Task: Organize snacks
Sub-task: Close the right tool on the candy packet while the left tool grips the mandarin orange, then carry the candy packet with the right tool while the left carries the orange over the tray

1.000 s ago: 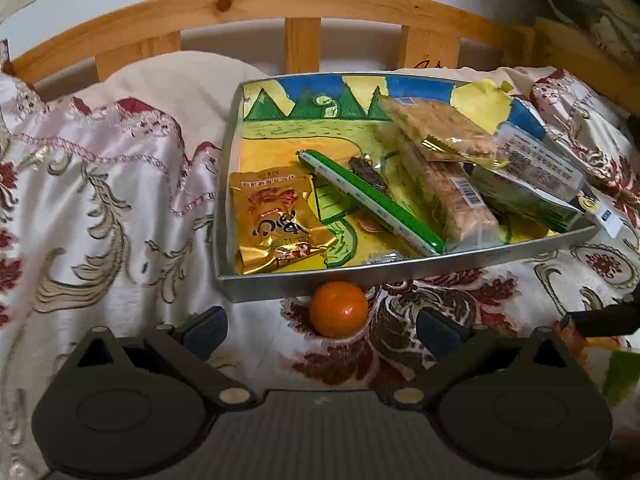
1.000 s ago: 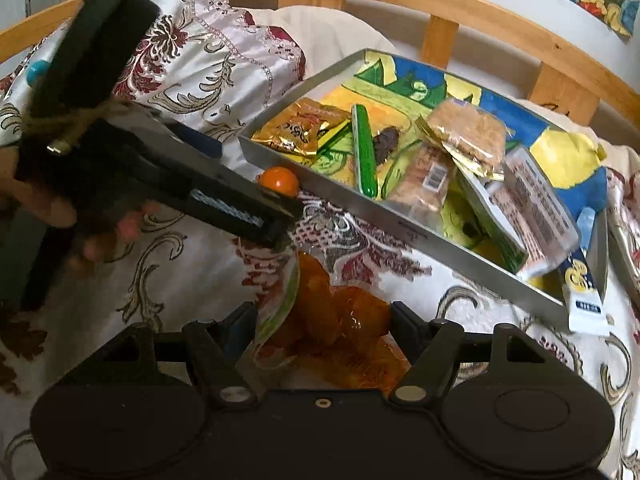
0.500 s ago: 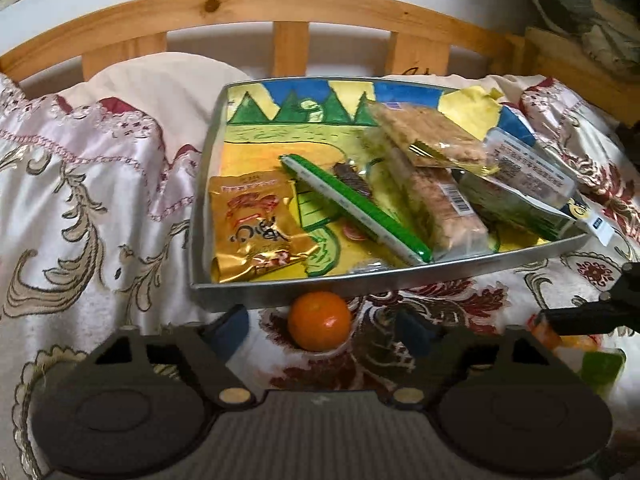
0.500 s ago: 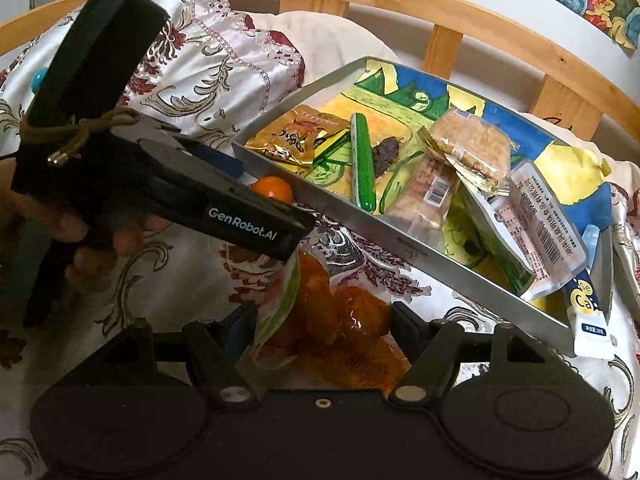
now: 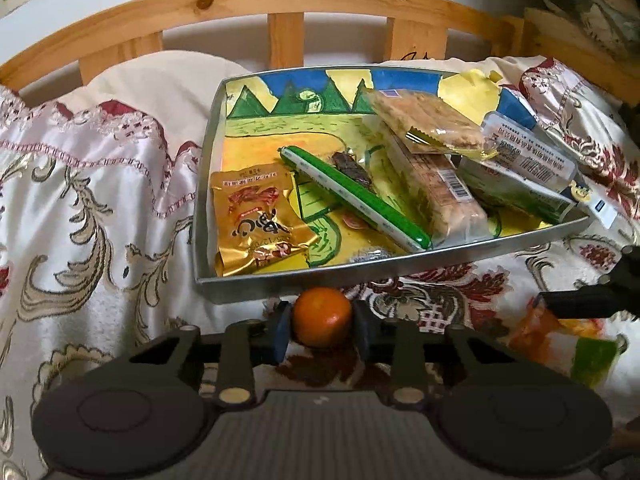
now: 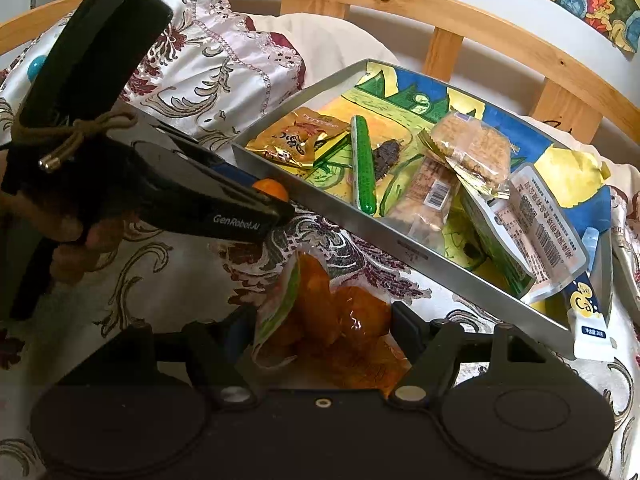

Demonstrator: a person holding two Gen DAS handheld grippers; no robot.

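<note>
My left tongs (image 5: 321, 330) are closed in on the small orange (image 5: 322, 316), one blue pad against each side of it, and the fruit sits on the bedspread (image 5: 100, 200) just outside the near wall of the tray (image 5: 280, 280), not yet lifted as far as I can judge. My right tongs (image 6: 320, 328) stand spread around the orange-coloured snack bag (image 6: 340, 320), which lies on the bedspread between the fingers; whether the pads touch the wrapper I cannot tell, and I judge it not yet gripped. Inside the tray I count a gold packet (image 5: 256, 216) at the near left corner, a green stick (image 5: 356, 198) lying diagonally, a small dark piece (image 5: 352, 166) beside it, two clear-wrapped cracker packs (image 5: 428, 120) stacked toward the right, and a white-labelled pouch (image 5: 528, 156) over a green pack at the right end. A slim white sachet (image 6: 588, 320) hangs over the tray's right corner, partly out. Assessment: the greater part of the snacks is already gathered in the tray, so the task looks well advanced. Outstanding items seen on the bedspread are two, the orange and the snack bag, one for each of my tongs. The overhanging sachet may also want pushing in. The wooden bed rail (image 5: 280, 4) beyond holds nothing belonging to the task.
</note>
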